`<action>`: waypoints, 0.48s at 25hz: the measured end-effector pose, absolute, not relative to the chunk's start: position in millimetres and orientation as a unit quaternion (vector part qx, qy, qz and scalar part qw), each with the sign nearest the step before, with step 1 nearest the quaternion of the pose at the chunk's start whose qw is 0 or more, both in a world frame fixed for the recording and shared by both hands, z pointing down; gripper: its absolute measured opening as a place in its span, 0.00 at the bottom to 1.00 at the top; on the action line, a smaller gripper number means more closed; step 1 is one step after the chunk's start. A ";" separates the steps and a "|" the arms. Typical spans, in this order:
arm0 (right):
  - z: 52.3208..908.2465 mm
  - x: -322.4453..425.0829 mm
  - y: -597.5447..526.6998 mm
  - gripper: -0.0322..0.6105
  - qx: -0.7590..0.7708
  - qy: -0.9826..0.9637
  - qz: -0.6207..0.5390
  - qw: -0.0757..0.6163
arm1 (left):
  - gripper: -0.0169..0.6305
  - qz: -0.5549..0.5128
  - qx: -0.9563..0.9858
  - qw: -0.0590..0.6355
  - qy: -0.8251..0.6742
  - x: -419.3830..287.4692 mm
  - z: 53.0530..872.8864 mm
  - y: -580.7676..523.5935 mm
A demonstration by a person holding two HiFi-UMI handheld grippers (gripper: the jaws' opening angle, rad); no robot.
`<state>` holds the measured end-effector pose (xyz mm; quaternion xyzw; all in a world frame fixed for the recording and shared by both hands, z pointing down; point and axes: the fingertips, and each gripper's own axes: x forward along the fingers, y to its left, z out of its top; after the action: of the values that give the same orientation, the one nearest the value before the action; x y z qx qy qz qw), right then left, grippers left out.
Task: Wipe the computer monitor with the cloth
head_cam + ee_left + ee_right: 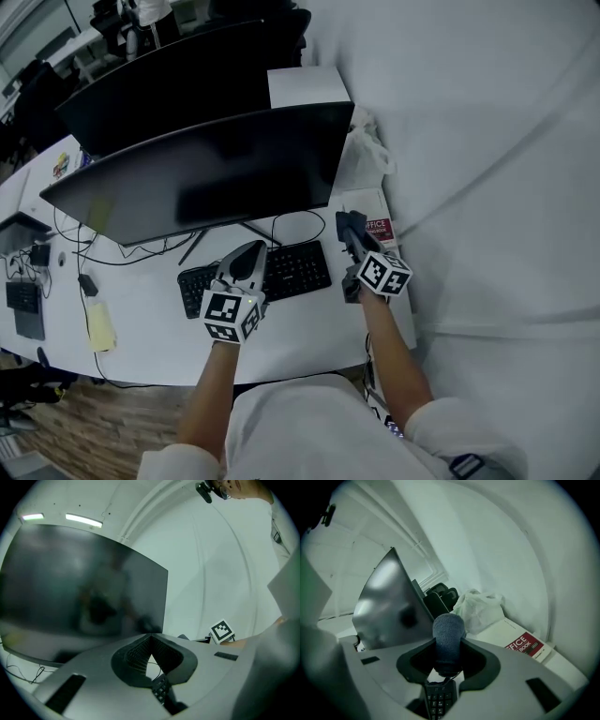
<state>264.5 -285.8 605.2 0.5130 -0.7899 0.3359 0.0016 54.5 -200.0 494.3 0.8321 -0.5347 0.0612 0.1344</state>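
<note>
We have the rolled grey-blue cloth [448, 637] pinched between the jaws of the right gripper [351, 228], and its rounded end stands out past the tips. The left gripper [249, 251] has its jaws brought together at the tips with nothing between them. Both hover over the black keyboard [302, 267] on the white worktop [141, 323], low in the centre of the head view. The wide black computer monitor [211, 173] stands just above them in that frame, and the cloth is apart from its dark screen. To wipe well, we judge that we should raise the right gripper to the screen's upper edge. We should then present the cloth's soft end rather than the hard jaws, press lightly, and sweep in overlapping horizontal passes. The left gripper could steady the frame if the panel rocks.
</note>
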 end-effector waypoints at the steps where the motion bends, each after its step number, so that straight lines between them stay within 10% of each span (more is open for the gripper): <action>1: 610.5 266.0 -290.0 0.26 0.516 -0.783 0.346 -0.005 | 0.03 0.062 0.831 0.135 -0.536 55.2 496.6 -202.6; 12: 660.2 246.3 -318.6 0.26 0.515 -0.724 0.456 -0.051 | 0.03 0.075 0.827 0.151 -0.536 53.5 519.3 -218.3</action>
<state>246.3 -318.6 660.2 0.5155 -0.7240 0.4556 -0.0509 53.5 -218.3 519.3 0.8272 -0.5361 0.0746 0.1512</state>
